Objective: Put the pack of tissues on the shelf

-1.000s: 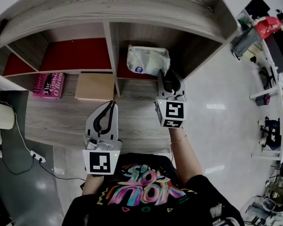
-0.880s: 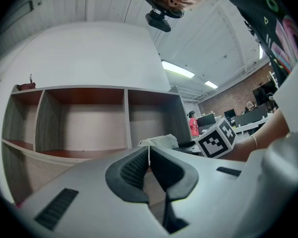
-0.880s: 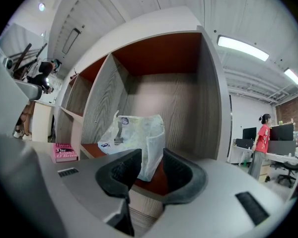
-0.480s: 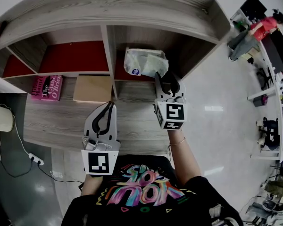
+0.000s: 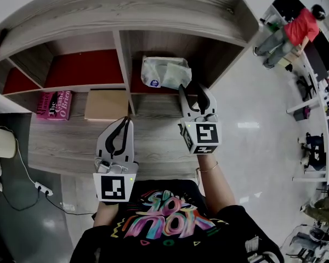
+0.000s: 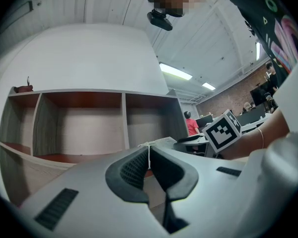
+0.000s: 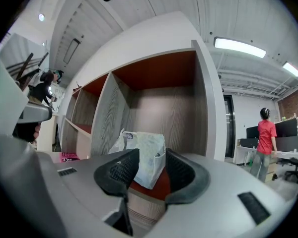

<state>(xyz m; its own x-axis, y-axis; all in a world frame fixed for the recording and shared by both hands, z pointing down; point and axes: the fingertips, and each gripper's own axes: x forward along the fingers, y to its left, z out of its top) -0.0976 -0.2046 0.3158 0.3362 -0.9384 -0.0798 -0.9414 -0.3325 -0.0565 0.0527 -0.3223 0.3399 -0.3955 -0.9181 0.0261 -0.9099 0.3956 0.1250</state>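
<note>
The pack of tissues (image 5: 164, 73), a crumpled white-and-pale-green bag, lies on the red floor of the shelf's (image 5: 122, 59) right compartment. My right gripper (image 5: 192, 90) hovers level just in front of it. Its jaws have just been opening and now stand wide. The right gripper view shows the pack (image 7: 145, 152) a little beyond the fingertips (image 7: 120, 168), free of both pads. My left gripper (image 5: 125, 124) hangs over the wooden ledge (image 5: 153, 147), nearer me, with its tips together and nothing in them. Its own view shows the same closed gripper (image 6: 149, 147).
A pink book (image 5: 55, 104) and a tan flat box (image 5: 105, 104) lie on the ledge below the left compartments. A power strip (image 5: 41, 186) with its cable lies on the floor at the left. A person in red (image 5: 299, 29) stands far off to the right.
The right gripper's jaws have spread apart and come off the pack, and the gripper has drawn slightly back. The pack stays in the compartment. The left gripper has not moved.
</note>
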